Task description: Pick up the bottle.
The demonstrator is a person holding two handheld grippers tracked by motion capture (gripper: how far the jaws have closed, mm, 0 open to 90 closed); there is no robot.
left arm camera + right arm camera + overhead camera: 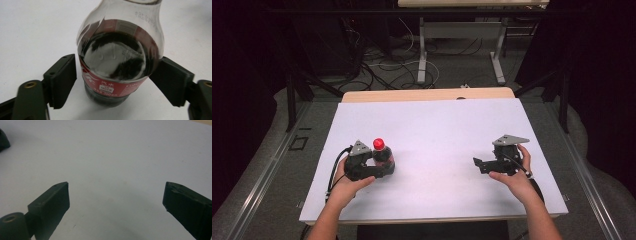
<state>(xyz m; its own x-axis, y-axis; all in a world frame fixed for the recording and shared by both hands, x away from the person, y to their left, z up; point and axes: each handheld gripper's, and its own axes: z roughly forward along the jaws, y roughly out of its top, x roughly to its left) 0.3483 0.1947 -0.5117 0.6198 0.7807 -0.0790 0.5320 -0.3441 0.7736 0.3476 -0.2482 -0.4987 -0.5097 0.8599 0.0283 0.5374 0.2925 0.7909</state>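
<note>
Bottle (pixel 381 152) sat upright on the left half of the white table (pixel 437 130), red cap on top, dark drink inside and a red label round its belly. Nothing else was lying on the sheet, so nothing blocked either hand. Left gripper (pixel 384 167) lay low and pretty much level, the person's hand behind it, and its jaws were clamped on the bottle's lower body, one pad pressed on each side of the label. Over on the right, the right gripper (pixel 475 164) pointed inward toward the middle, jaws spread wide with just bare table between them. Plenty of open sheet between the two, front edge close to both wrists.
</note>
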